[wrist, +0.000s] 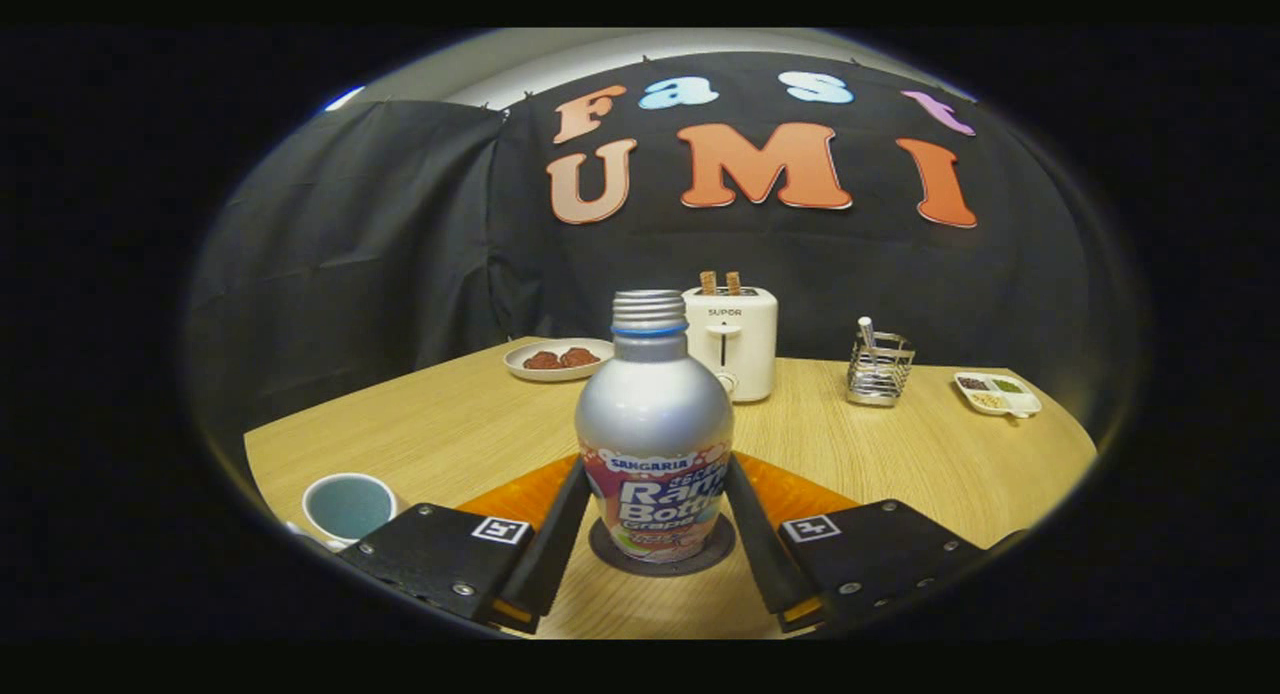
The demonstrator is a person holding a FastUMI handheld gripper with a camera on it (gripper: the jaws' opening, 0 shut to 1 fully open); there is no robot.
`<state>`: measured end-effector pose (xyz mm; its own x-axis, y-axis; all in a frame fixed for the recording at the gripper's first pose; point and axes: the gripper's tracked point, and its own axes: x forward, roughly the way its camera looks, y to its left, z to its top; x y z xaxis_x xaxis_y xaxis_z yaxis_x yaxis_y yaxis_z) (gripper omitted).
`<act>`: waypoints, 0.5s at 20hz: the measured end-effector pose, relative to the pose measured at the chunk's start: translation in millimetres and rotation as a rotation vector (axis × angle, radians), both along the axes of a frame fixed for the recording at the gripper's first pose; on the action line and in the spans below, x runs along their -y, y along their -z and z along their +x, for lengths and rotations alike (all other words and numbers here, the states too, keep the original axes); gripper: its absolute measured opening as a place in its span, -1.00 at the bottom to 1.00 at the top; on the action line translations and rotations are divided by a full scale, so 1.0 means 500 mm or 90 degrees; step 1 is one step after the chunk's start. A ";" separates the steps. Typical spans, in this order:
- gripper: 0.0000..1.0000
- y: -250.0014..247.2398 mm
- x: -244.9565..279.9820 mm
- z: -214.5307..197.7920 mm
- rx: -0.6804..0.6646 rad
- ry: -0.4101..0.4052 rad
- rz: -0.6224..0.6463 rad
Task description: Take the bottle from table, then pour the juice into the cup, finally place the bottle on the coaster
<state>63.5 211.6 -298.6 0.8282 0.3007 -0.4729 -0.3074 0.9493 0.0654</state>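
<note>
A silver aluminium bottle (655,414) with a colourful label and a bare threaded neck stands upright on a dark round coaster (612,556). The coaster lies on the wooden table (450,434), in front of an orange mat (520,496). My gripper (658,464) holds the bottle between its two fingers, whose tips press against the label on both sides. A white cup (348,506) with a pale blue inside stands on the table, to the left of my left finger; I cannot tell what it holds.
Beyond the bottle stand a white toaster (738,342) with two slices in it, a plate of brown food (558,358), a wire holder (879,369) and a small divided dish (997,393) at the far right.
</note>
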 end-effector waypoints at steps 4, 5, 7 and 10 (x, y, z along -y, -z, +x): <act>0.72 0.010 0.006 -0.016 -0.024 0.006 0.003; 0.77 -0.002 0.003 -0.019 -0.018 0.006 0.007; 0.92 -0.032 0.014 -0.018 0.011 0.011 0.005; 0.95 -0.089 0.035 -0.022 0.053 0.022 0.013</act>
<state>52.5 194.0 -254.3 0.8745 0.2799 -0.3960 -0.2790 0.9583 0.0611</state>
